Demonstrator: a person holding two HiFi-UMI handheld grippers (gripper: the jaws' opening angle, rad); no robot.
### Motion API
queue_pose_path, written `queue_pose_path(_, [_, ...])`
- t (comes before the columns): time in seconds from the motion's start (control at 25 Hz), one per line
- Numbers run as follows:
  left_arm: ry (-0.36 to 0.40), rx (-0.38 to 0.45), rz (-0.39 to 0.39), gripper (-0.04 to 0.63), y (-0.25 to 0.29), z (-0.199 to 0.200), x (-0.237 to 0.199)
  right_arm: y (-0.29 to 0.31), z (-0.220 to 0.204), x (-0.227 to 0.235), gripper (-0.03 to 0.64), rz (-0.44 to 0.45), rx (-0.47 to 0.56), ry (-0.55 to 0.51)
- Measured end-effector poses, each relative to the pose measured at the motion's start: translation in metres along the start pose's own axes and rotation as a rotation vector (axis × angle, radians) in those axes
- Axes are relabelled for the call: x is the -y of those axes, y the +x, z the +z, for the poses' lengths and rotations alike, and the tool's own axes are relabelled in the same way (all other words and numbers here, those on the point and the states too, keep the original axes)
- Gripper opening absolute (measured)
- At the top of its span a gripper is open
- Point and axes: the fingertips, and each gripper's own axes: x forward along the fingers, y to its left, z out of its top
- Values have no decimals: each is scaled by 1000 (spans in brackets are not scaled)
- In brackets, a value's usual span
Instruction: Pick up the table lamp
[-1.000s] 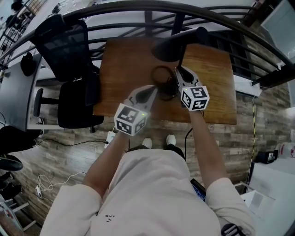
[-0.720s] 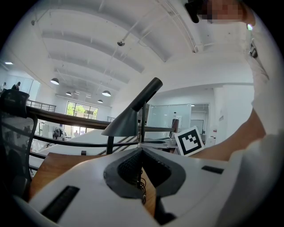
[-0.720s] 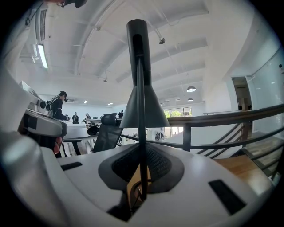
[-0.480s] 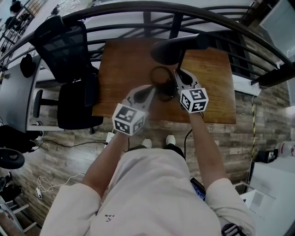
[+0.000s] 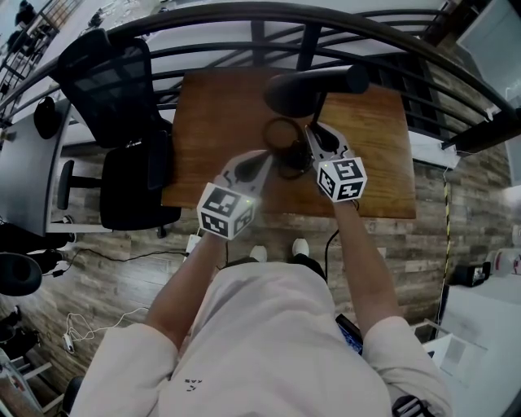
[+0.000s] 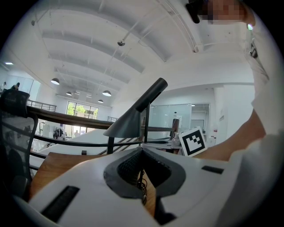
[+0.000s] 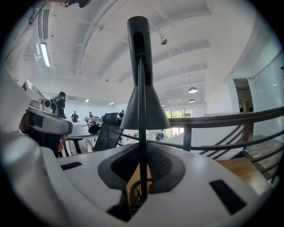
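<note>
Right, the right gripper [image 7: 142, 155] had its jaws pinched on the thin stem [image 7: 142, 75] of the table lamp [image 7: 144, 111]. It held low, probably to keep the lamp upright, though the jaws had just been easing apart. Left of them the left gripper [image 6: 142, 153] hovered, jaws together on nothing. Beneath the tips lay the wooden table [image 5: 220, 122], lamp not yet lifted; a railing [image 5: 244, 12] crowded close beyond and an office chair [image 5: 122, 81] stood far left.

Table lamp [image 5: 295, 91] on the table [image 5: 218, 122] — office chair [image 5: 114, 81] left, railing [image 5: 244, 10] behind

Bright even light, sharp focus, fisheye-warped dark edges
</note>
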Motion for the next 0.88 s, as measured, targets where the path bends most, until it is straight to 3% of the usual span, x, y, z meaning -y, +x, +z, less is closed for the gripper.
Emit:
queue_pose_path(0.24, [-1,-6,1,8,2,1,0,5,32,0,112,4,47,-31])
queue_pose_path(0.4, [-3,-5,-1,8,5,0,1,3,32,0,67,18,18,-60])
queue_pose_path(0.88, [-4,-4,16,8,5,5,-2,1,39,4,60,7,63,18])
